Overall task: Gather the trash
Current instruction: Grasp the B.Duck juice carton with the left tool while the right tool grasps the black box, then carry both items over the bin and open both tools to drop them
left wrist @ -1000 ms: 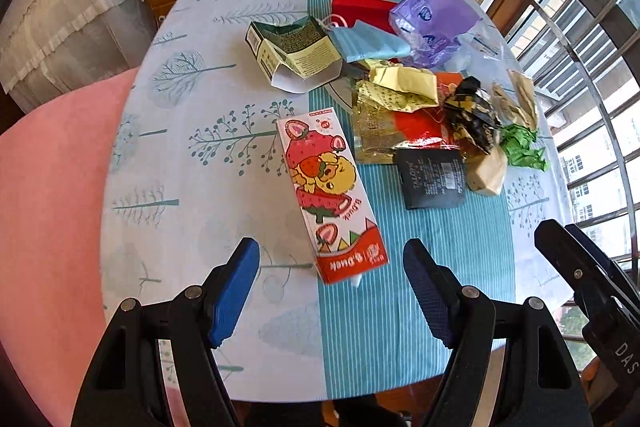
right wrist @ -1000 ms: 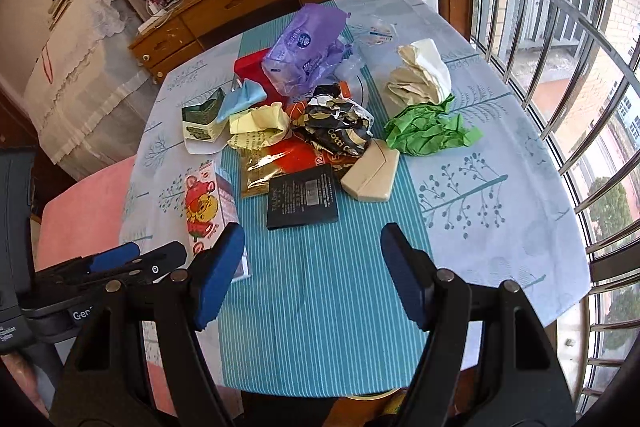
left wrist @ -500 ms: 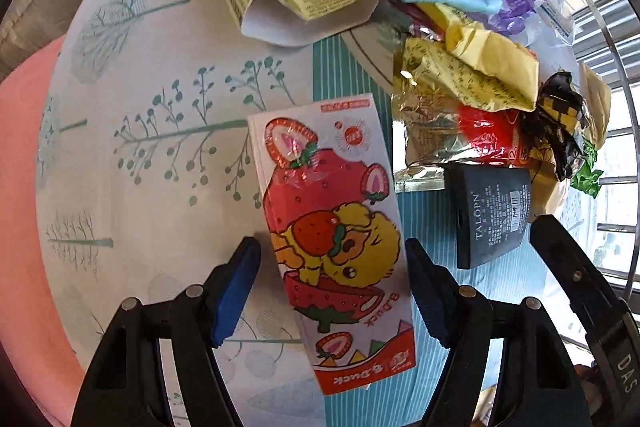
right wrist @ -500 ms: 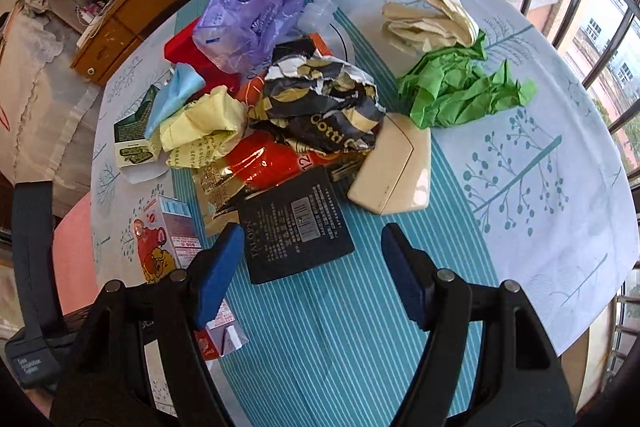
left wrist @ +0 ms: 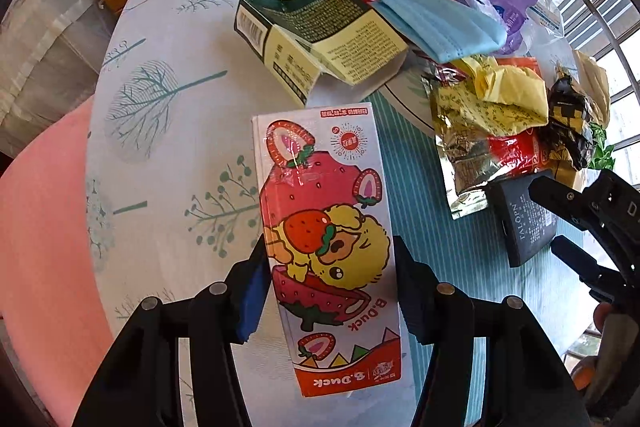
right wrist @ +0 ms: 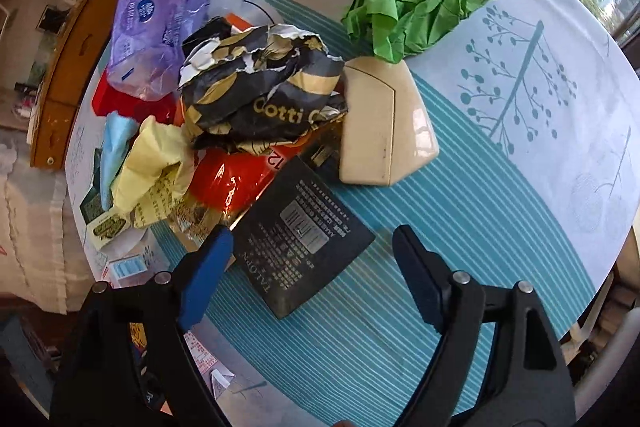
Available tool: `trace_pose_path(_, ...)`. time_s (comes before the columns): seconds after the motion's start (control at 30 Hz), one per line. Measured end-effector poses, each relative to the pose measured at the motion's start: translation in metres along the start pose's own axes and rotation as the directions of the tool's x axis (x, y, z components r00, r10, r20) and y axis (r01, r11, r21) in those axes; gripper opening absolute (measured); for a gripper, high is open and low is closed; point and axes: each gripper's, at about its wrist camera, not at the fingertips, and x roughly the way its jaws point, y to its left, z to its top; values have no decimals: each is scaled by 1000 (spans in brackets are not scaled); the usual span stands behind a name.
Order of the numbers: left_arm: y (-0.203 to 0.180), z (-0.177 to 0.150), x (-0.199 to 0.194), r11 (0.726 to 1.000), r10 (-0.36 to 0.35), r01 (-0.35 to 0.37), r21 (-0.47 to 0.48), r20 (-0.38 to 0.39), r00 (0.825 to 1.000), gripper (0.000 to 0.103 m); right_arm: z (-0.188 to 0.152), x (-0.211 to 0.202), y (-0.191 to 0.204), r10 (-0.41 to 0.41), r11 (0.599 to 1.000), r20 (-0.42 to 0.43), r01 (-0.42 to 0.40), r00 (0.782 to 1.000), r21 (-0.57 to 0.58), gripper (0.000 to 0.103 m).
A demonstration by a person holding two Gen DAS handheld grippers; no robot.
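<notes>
Trash pile (right wrist: 256,99) sits mid-table; since a second ago I've dropped both tongs low. Left gripper (left wrist: 328,287) has just been closing around the strawberry carton (left wrist: 328,247), pads about touching. Right gripper (right wrist: 308,267) kept widening, empty, straddling the black box (right wrist: 300,235).

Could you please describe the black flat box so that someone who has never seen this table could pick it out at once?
Start at the heap of wrappers on the table's teal striped runner. At the heap's near edge, between the open right tongs, lies the black flat box. Unlike the crumpled black-and-gold wrapper and the beige box beside it, it is matte with a white barcode label.
</notes>
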Motion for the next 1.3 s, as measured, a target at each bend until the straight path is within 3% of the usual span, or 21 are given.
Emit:
trace_pose_path(0.17,20,8,-14,1000,-8,8,-4,9,1000,57,-2,11,28,-105,994,32,105,994,22,88)
trace_pose_path(0.27,28,7,-16,1000,-8,8,-5,7,1000,57,-7,21,53,-218,974,27,219,976,-58,88)
trace_pose_path(0.37,32,-4,-24,1000,-11,11,-7,-2,1000,57,-21,24,66,-264,951,49,268,963,-153,86)
trace_pose_path(0.53,27,-19,-27,1000,-20,20,-4,-12,1000,57,-44,8,64,-256,928,117,278,960,-248,56)
trace_pose_path(0.63,19,-19,-24,1000,-23,23,4,-10,1000,57,-57,-3,53,-215,922,124,243,969,-300,40)
trace_pose_path(0.77,11,-29,-29,999,-20,20,27,6,1000,57,-72,-20,37,-136,914,105,166,985,-372,32)
trace_pose_path(0.9,-3,-52,-43,999,-24,23,36,32,999,57,-83,-44,12,4,908,58,21,998,-419,28)
trace_pose_path(1.1,-31,-106,-75,1000,-2,2,0,92,996,57,-87,-93,-36,181,854,38,-138,983,-502,27)
trace_pose_path(1.3,-78,-189,-124,995,23,-6,-98,169,985,57,-70,-139,-110,289,759,-11,-236,957,-607,27)
